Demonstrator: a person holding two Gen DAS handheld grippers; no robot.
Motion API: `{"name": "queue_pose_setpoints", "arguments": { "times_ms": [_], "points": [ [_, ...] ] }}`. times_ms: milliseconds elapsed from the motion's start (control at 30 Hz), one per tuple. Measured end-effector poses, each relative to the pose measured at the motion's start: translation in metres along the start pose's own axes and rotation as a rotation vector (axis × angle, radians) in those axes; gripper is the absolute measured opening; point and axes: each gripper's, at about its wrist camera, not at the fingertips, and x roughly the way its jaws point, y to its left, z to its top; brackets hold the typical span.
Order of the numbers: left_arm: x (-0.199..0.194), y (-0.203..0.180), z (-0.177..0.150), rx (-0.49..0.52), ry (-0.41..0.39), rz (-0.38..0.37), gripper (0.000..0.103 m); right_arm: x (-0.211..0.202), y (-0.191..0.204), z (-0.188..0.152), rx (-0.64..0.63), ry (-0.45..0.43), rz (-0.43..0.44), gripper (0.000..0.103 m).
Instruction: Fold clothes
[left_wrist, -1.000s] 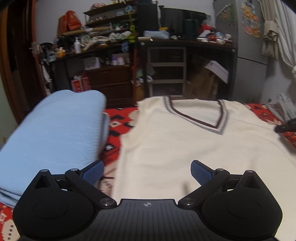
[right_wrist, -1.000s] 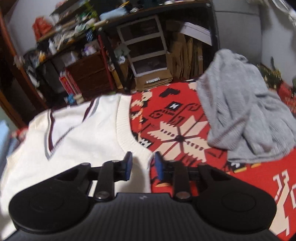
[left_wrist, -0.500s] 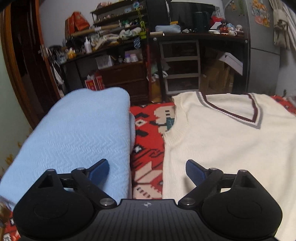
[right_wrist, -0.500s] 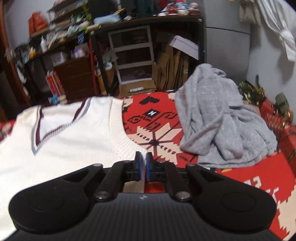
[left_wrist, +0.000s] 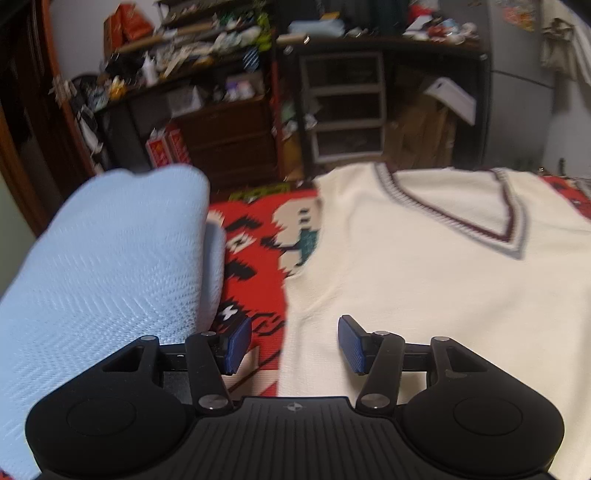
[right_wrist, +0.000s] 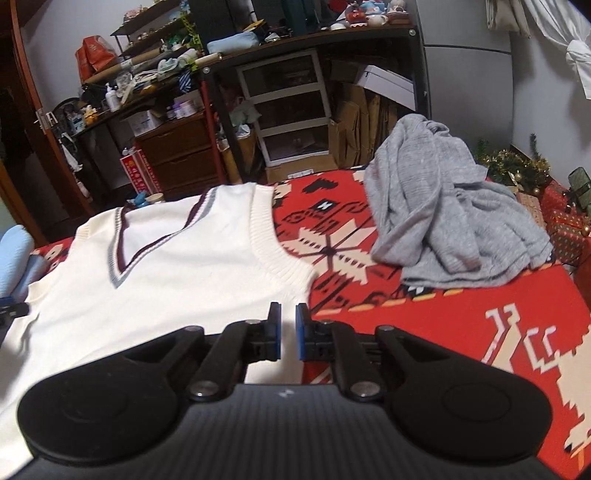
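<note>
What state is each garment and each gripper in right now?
cream vest: spread flat, V-neck up, not yet folded.
light blue garment: folded, to the vest's left.
grey sweater: crumpled heap, unfolded, apart from the vest.
left gripper: jaws apart and just closing, straddling the vest's left edge, pads not pressing.
right gripper: narrow gap between the pads at the vest's right edge; any grip cannot be told.
</note>
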Motion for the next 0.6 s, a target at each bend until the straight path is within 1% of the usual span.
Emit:
{"name": "queue_pose_setpoints", "arguments": {
  "times_ms": [67,100,133,167,200,233,333,367,400,433,533,600],
  "points": [
    [0.005,0.002,0.001,-0.006,-0.004,0.003,0.039,0.000,-0.001,-0.001,0.003,0.005,-0.012,0.010],
    [0.006,0.002,0.003,0.000,-0.004,0.004,0.026,0.002,-0.003,-0.001,0.006,0.002,-0.021,0.010],
    [0.007,0.001,0.004,0.004,-0.001,-0.004,0.009,0.004,-0.005,0.000,0.017,-0.002,-0.033,0.012],
    [0.007,0.001,0.005,0.005,-0.001,-0.008,0.007,0.006,-0.007,0.002,0.033,-0.008,-0.034,0.013],
    [0.007,0.000,0.006,0.006,-0.003,-0.007,0.007,0.008,-0.010,0.003,0.050,-0.013,-0.034,0.014],
    [0.007,0.000,0.006,0.011,-0.005,-0.005,0.007,0.011,-0.011,0.005,0.061,-0.016,-0.027,0.017],
    [0.005,0.000,0.005,0.023,-0.019,0.012,0.007,0.025,-0.007,0.009,0.048,0.005,-0.029,0.019],
    [0.005,0.001,0.004,0.021,-0.023,0.016,0.007,0.029,-0.004,0.010,0.024,0.009,-0.040,0.018],
    [0.005,0.003,0.004,0.014,-0.026,0.020,0.007,0.032,0.000,0.011,-0.002,0.012,-0.053,0.014],
    [0.005,0.006,0.003,0.004,-0.030,0.025,0.007,0.036,0.004,0.012,-0.028,0.014,-0.066,0.004],
    [0.007,0.010,0.003,-0.019,-0.026,0.019,0.007,0.039,0.015,0.012,-0.129,0.014,-0.129,0.003],
    [0.008,0.008,0.003,-0.014,-0.020,0.026,0.007,0.041,0.011,0.015,-0.124,0.020,-0.120,0.003]
  ]
}}
